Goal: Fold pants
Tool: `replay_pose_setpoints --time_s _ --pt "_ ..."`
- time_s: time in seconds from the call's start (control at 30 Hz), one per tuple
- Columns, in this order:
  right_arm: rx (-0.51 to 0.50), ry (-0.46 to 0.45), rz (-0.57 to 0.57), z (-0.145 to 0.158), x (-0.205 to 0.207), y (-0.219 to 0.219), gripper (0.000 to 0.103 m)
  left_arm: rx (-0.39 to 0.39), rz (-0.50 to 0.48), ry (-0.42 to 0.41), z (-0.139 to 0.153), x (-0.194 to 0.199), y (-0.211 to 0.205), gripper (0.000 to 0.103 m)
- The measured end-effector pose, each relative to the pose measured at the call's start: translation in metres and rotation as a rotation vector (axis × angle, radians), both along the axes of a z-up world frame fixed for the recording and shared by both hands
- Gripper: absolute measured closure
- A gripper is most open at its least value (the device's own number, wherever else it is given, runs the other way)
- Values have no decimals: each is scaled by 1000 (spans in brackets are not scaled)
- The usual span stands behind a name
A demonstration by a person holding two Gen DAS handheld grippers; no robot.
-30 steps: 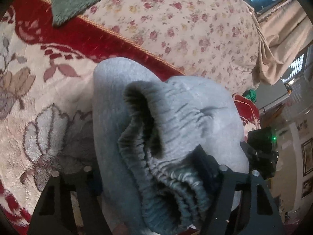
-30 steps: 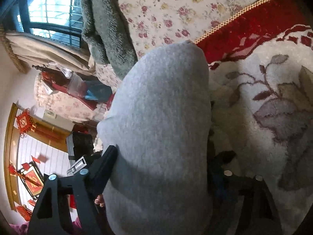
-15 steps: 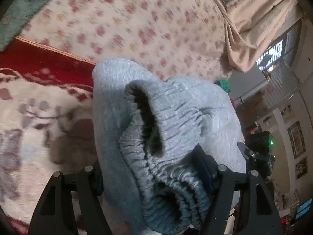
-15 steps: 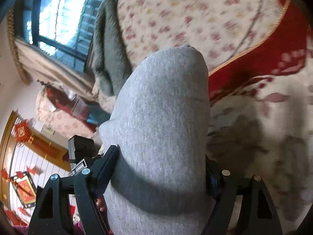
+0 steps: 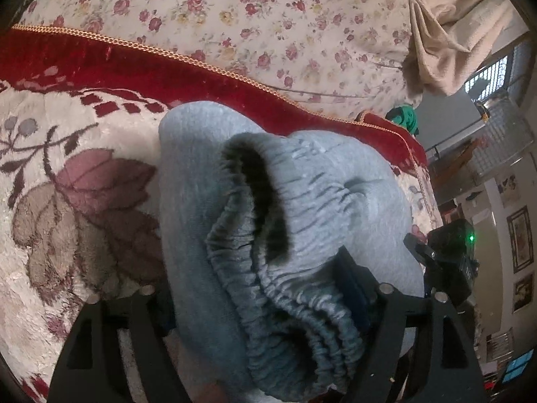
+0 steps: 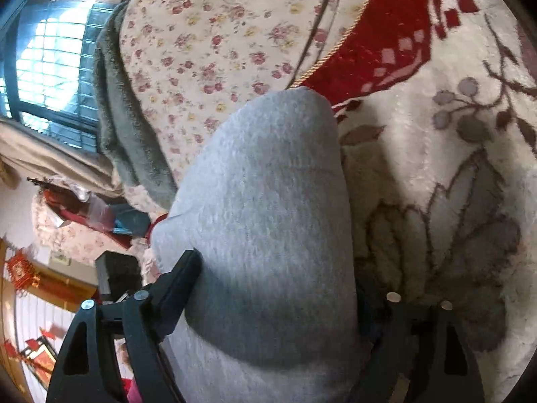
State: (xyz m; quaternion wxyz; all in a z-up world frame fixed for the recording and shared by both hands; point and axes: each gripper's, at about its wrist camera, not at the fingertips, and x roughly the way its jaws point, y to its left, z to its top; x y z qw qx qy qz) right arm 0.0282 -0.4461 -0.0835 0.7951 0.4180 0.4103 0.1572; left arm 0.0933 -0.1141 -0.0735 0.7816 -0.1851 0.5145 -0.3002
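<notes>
Landmark: the red band (image 5: 141, 77) of the plush blanket (image 5: 50, 174) on the bed.

Left gripper (image 5: 265, 305): the grey pants (image 5: 208, 208) sit bundled between its fingers, elastic waistband (image 5: 302, 268) bunched toward us, the bundle's far end just short of the red band. The jaws are opening; the right finger (image 5: 355, 285) is still against the cloth, so we read the grip as loosening, not let go.

Right gripper (image 6: 278, 299): it holds the smooth folded end of the same bundle, whose tip overlaps the red band in this view. These jaws are opening too, left finger (image 6: 181, 278) against the fabric.

Beyond the red band lies a floral sheet (image 6: 214, 40).

Our judgement: folding is done and we are setting the bundle down. Next: open fully and back both grippers straight out without dragging the folds.
</notes>
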Motion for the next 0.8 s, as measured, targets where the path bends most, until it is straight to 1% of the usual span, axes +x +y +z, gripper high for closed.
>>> replay_pose_setpoints --time_s 0.03,0.1,0.13,0.2,0.27,0.37,0.4,0.43,0.47,0.53,0.6,0.73,0.8 --pt "-25 9 -4 3 0 0 11 5 1 -2 0 1 -2 19" --pt "-72 17 -13 10 -3 -1 10 14 6 -10 0 1 -2 9" --pt "-98 21 -18 15 -6 -1 10 30 13 -22 1 0 -2 7" --pt "-166 20 -32 27 -12 0 10 53 16 -36 5 -4 1 6" --pt "-233 -10 -49 41 -19 2 10 79 20 -51 13 -8 5 6" --pt "-297 -78 -53 65 -34 16 10 167 38 -150 33 -21 6 6" --pt "-338 -102 -58 74 -39 23 10 224 55 -213 44 -29 4 5" --pt "-370 -116 -65 79 -43 29 10 257 72 -253 50 -34 4 5" --pt "-437 -140 -77 88 -48 41 10 298 97 -312 60 -42 3 5" --pt "-538 -170 -87 97 -56 61 10 329 115 -379 75 -53 1 5" --pt "-607 -201 -101 104 -62 77 10 350 136 -424 87 -63 -1 5" --pt "-678 -249 -151 113 -71 97 10 420 205 -512 101 -79 -4 5" --pt "-711 -259 -169 116 -73 103 10 429 226 -537 105 -86 -6 5"
